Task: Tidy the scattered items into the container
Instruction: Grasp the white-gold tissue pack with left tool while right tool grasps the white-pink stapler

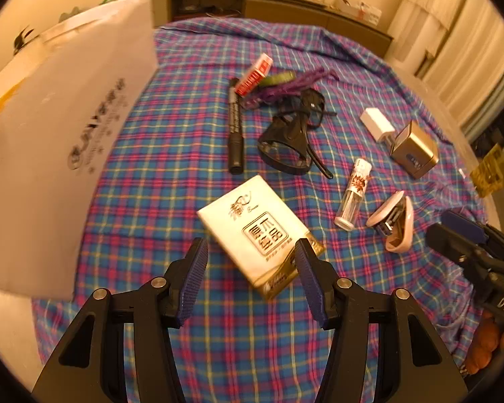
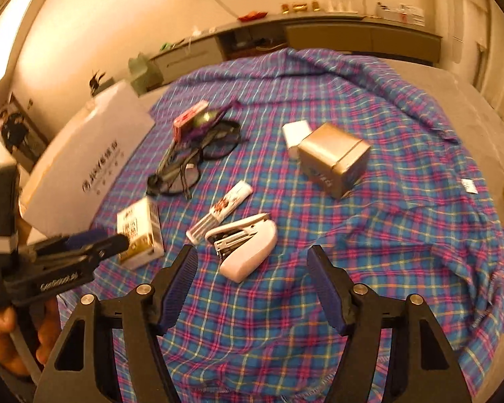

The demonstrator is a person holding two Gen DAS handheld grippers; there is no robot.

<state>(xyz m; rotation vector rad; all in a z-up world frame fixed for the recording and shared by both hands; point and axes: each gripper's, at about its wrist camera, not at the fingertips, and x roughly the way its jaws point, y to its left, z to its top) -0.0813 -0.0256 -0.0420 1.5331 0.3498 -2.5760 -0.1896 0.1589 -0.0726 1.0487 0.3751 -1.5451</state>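
Both tongs are held agape and empty: left gripper [image 1: 251, 256] above one tissue pack [image 1: 258, 231]; right gripper [image 2: 252, 263] over one stapler [image 2: 243, 248] (one vial [image 2: 220, 213] beside it); one white container [image 1: 55, 154] is seen leftward; one plaid cloth [image 2: 369, 252] is spread beneath.

A lived-in home room. A low sideboard [image 2: 352, 38] with ornaments [image 2: 299, 7] lines the wall. Curtains [image 1: 453, 33] hang beside it.

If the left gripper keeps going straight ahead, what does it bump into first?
Most likely the tissue pack. It lies right in front of the open left gripper, partly between the fingers. Exact depth is hard to judge.
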